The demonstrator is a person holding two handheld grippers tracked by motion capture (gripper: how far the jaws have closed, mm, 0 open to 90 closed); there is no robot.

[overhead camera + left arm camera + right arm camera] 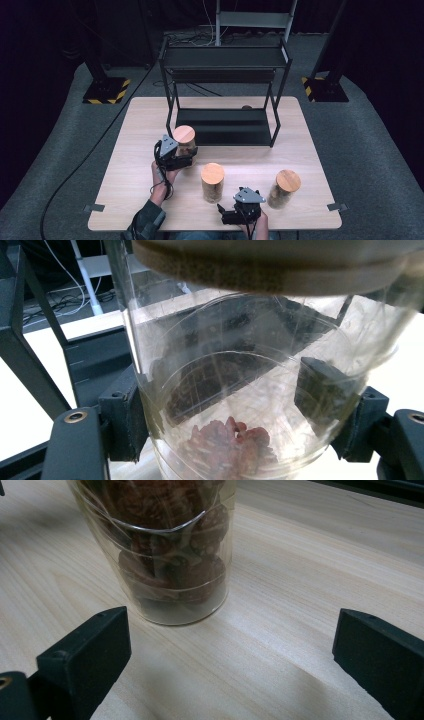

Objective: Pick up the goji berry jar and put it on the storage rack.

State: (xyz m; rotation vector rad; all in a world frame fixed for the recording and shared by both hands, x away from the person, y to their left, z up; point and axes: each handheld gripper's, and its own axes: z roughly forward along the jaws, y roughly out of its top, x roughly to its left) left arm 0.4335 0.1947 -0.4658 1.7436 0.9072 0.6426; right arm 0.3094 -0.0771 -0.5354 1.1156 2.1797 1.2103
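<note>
Three clear jars with round wooden lids stand on the pale wooden table. My left gripper is shut on the left jar, its pads pressing both sides; reddish pieces lie at the jar's bottom. This jar sits just in front of the black rack's left front post. My right gripper stands open near the table's front edge, nothing between its jaws. The middle jar, full of brown round pieces, is just ahead and to its left.
A third jar stands to the right of my right gripper. The two-tier black rack has bare shelves. A small brown object lies behind the rack. Cables trail from the grippers off the table's left side.
</note>
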